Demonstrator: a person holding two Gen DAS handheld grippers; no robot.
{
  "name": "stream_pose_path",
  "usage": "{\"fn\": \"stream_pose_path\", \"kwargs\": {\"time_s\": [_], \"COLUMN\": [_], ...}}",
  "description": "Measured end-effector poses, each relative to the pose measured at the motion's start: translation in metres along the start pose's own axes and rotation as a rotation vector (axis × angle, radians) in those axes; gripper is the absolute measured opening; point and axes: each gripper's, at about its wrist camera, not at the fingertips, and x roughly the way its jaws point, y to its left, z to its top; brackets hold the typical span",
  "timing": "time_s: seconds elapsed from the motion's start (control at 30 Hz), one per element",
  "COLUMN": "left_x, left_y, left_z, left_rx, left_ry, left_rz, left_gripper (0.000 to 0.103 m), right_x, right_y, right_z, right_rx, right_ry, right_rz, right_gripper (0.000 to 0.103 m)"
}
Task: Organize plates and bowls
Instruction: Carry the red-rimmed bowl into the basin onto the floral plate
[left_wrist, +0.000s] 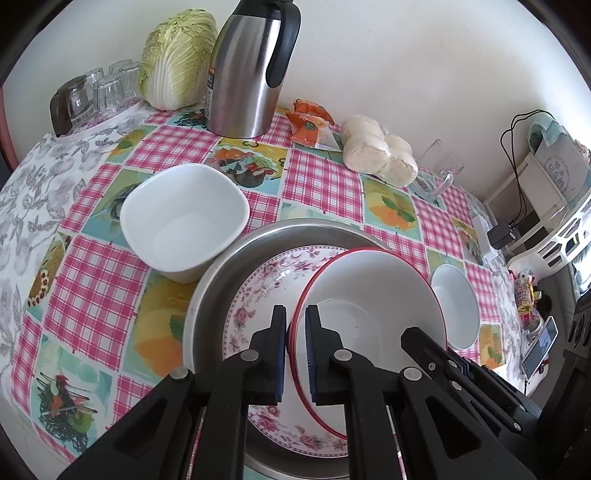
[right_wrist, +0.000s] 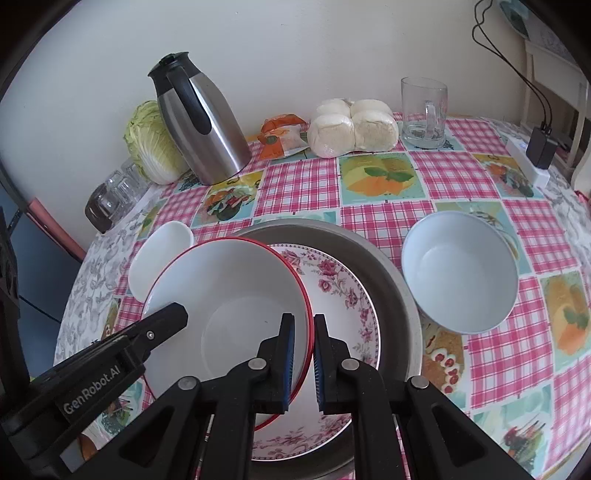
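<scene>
I had the red-rimmed bowl pinched from 2 sides: my left gripper had its jaws pressed onto the bowl's left rim, one pad inside and one outside, and my right gripper clamped the opposite rim the same way. The bowl sat tilted over the floral plate, which lay inside the steel pan near the front edge of the bench. I judged this the stacking step, the bowl being set onto the plate. Next I needed to level it, lower it until it rested flat, then spread both jaws together. The square white bowl waited just beside the pan toward the left edge, the pale blue bowl toward the right edge.
</scene>
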Motion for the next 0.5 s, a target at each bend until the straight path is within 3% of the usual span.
{"fn": "stream_pose_path", "kwargs": {"time_s": [0.5], "left_x": [0.0093], "left_y": [-0.0053], "left_z": [-0.0008], "left_rx": [0.014], "left_ry": [0.042], "left_rz": [0.012], "left_gripper": [0.008], "right_x": [0.0072], "right_y": [-0.0062], "right_z": [-0.0005], "right_rx": [0.023], "right_ry": [0.031], "right_rz": [-0.001], "right_gripper": [0.010]}}
